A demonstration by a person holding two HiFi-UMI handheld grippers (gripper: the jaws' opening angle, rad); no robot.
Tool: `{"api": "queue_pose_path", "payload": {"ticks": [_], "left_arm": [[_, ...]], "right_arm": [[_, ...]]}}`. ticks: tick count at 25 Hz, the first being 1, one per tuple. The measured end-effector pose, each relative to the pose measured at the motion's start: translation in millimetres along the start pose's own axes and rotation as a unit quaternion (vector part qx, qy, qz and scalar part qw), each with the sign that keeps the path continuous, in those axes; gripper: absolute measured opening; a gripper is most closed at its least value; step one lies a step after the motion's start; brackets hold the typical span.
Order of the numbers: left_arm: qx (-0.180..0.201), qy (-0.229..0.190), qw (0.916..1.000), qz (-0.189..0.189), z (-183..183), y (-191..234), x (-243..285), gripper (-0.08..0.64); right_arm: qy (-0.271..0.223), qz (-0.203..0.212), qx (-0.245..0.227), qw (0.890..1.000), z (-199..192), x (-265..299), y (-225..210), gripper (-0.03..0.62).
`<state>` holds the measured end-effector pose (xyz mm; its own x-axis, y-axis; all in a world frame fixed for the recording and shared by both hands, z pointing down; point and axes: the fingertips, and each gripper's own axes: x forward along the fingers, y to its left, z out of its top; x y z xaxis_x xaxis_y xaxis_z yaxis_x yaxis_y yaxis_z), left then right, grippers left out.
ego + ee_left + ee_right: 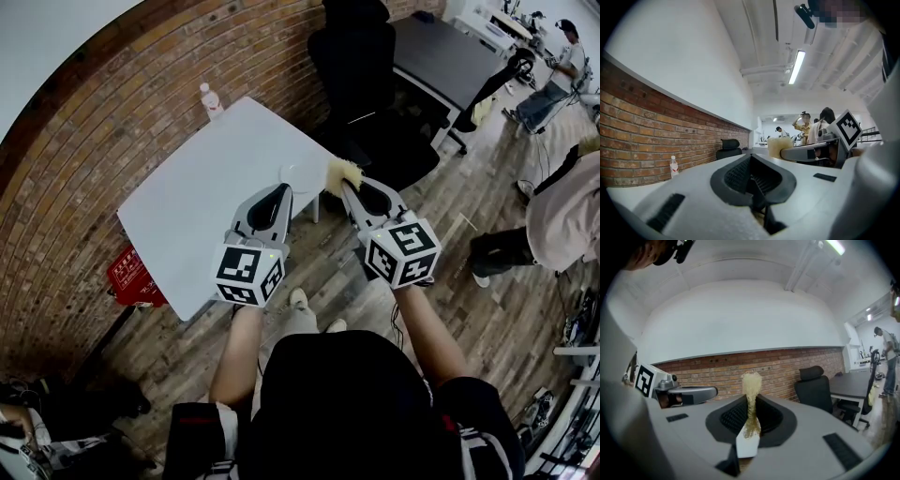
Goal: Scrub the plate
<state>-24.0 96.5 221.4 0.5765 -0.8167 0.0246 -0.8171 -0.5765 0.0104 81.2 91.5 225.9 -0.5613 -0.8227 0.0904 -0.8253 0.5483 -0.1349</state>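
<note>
Yellow fibre scrub pad (751, 380) is pinched in the right claw (749, 404). Jaws are closed on its lower end, and the tuft sticks fwd past the tips, long axis along the claw's own line. Left claw (751, 161) is fully closed, nothing betw. the jaws.

Head view: white plate (302, 176) sits on the white table (197, 202) at its near corner, approx. betw. the two claw tips and just ahead of them. The pad tuft is just beside the plate's right rim; the left claw tip is near its near-left rim.

Both gripper views look level across the room at the brick wall (787, 369), and neither shows the plate. Judged: both claws are above it, but whether they touch cannot be told.

Assessment: right hand is the working side. Next move needs the tuft tipped down and a little left onto the plate face. Risk: plate is unheld near the table edge and may slide under scrubbing; left claw would have to open to steady it.
</note>
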Motion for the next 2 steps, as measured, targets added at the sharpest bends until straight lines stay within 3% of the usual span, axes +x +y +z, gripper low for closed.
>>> {"api": "queue_pose_path", "payload": {"ticks": [2], "left_arm": [[0.001, -0.002, 1.0, 0.001, 0.2, -2.2, -1.7, 0.02]], "right_arm": [[0.0, 0.001, -0.002, 1.0, -0.5, -2.5, 1.6, 0.04]]}}
